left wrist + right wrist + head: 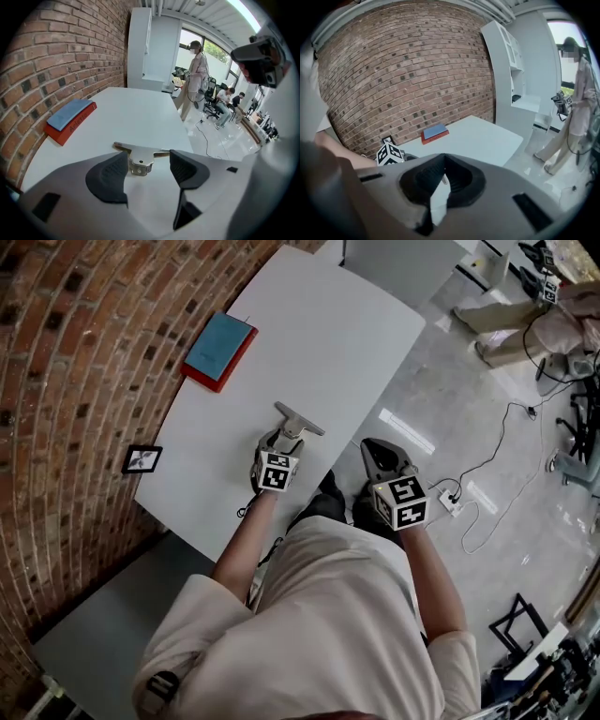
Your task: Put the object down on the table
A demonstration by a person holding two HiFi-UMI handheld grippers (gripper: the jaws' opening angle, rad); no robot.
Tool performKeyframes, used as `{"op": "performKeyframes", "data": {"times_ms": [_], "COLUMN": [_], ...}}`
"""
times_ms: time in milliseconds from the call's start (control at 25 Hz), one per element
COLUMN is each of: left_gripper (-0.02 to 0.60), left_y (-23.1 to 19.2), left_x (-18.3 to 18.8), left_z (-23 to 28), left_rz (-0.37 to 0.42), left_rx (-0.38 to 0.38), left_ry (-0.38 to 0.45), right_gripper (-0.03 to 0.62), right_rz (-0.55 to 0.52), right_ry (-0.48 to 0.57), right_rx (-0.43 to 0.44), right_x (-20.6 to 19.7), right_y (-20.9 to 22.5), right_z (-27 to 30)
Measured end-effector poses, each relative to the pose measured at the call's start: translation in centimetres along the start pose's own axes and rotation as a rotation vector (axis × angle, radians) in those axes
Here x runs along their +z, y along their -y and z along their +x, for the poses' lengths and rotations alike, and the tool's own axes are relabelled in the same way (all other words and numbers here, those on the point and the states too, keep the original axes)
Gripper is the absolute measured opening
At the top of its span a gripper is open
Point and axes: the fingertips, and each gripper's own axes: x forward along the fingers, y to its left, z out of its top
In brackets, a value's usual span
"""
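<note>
1. The metal bracket is seen lying flat on the white counter, near the front edge and well apart from the red book at the far end by the brick wall.
2. The left gripper is held wide. The bracket's stem sits between its pads, but bare counter shows between the stem and the right pad, so nothing is being squeezed. The left pad is just beside the stem; whether it brushes it can't be told.
3. The right gripper is pinched nearly together with nothing held between its jaws, and it is parked off the counter's edge, over the floor.
4. So the main bit looks done: the object is judged to be down on the counter and let go, lying steady on its flat side with no tilt.
5. What's left is small — the left gripper only needs to be backed away without the stem being snagged by a pad. A straight pull-back should be enough; a sideways swing could drag the bracket along.
6. Nothing seems to be asked of the right gripper here.
</note>
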Motion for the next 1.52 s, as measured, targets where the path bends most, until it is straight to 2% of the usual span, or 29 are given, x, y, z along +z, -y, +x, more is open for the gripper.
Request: {"op": "performKeyframes", "data": {"times_ms": [240,600,920,1240,1520], "left_gripper": [0.217,0.146,0.029,0.003,-0.006], "left_y": [1.2,5.1,9.8,15.3,19.3], "left_x": [1.6,4.3,6.1,6.5,5.5], "left_z": [-4.2,-10.9,-16.4,-22.4,-27.5], "left_rz": [-0.098,-0.231,-0.338,-0.434,-0.448], "left_rx": [0.063,0.196,0.343,0.476,0.451], "left_ry": [0.080,0.205,0.320,0.434,0.504], "right_gripper": [0.003,0.003,0.003,0.003,0.003], "right_rz": [-0.082,-0.188,-0.252,-0.344,-0.375], "right_ry": [0.035,0.052,0.070,0.098,0.142], "right_rx": [0.035,0.174,0.301,0.451,0.484], "right_x": [1.8,2.6,2.1,1.6,1.8], "right_y": [-0.1,0.2,1.9,2.2,0.6], "right_z": [-2.3,-6.9,-10.7,-14.4,-16.7]}}
